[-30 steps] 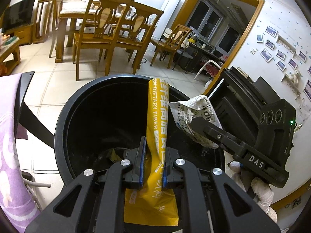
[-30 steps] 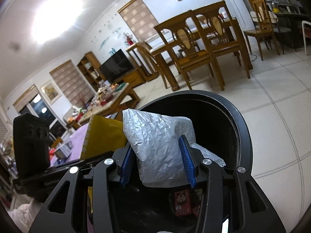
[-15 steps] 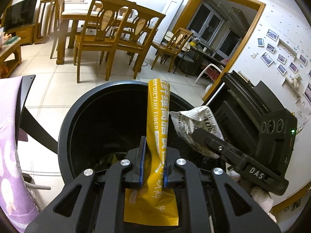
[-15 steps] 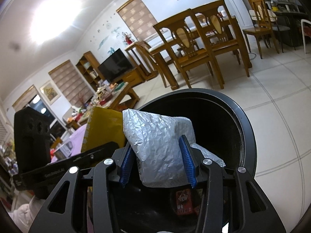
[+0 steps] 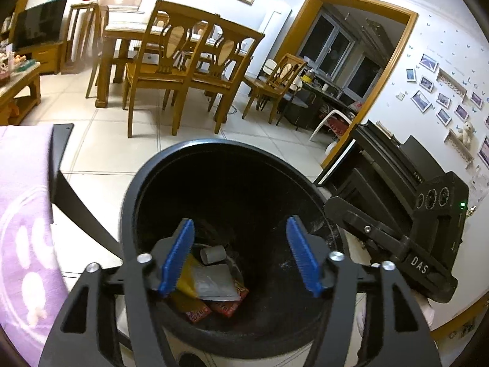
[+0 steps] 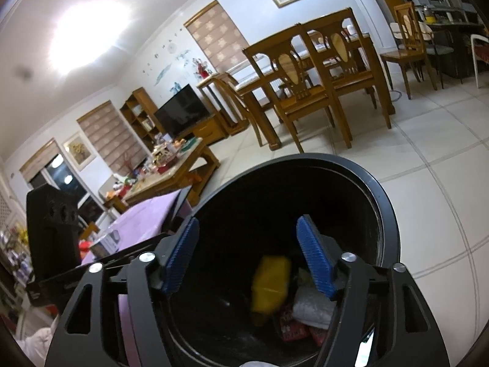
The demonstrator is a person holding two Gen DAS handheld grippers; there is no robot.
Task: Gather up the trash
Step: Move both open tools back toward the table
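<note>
Both tools' jaws are opening, now empty; the yellow packet (image 6: 270,284) and silver bag (image 6: 313,307) have dropped, seemingly into the bin (image 6: 379,202).

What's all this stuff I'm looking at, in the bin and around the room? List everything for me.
bin: one, black, round, on the tiled floor right under both grippers.
yellow packet: one, yellow, inside the bin, blurred.
silver wrapper: one, silvery, inside the bin beside the yellow packet.
red wrappers: at least two, red, at the bin's bottom.
purple cloth: one, lilac, left of the bin.
dining table and chairs: wooden, behind the bin.
television: one, black, by the far wall.
coffee table: one, wooden, cluttered.
left gripper: black with blue pads, jaws opening, nothing between them.
right gripper: same, jaws opening, nothing between them.
</note>
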